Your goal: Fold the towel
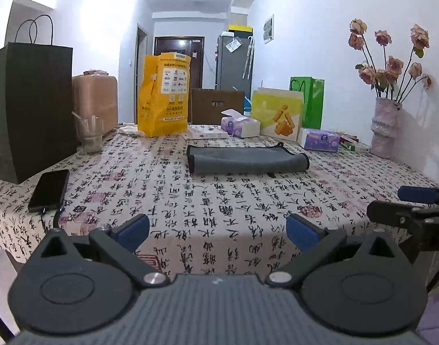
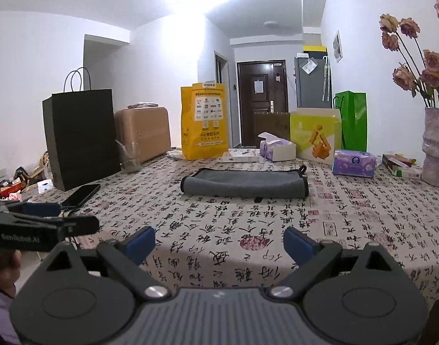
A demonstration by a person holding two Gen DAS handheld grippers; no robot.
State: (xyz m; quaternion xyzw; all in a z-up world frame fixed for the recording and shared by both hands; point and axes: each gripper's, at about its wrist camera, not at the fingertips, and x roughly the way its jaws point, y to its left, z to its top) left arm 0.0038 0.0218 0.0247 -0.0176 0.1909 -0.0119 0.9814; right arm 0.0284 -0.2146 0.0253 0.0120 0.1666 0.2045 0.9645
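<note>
A: Near edge: left hand-held gripper (image 1: 217,231) spread wide, nothing between its blue pads; right hand-held gripper (image 2: 219,244) the same, both over the surface (image 1: 248,201).

B: Towel?

A: Grey towel (image 1: 248,159) lies folded mid-surface, well apart from both. Phone (image 1: 49,189) left; yellow bag (image 1: 163,95), tissue boxes behind.

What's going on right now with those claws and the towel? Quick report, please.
Left claw open, empty. Right claw open, empty. Grey towel lying folded mid-table, untouched. Nothing between claws and towel; phone off left.
</note>
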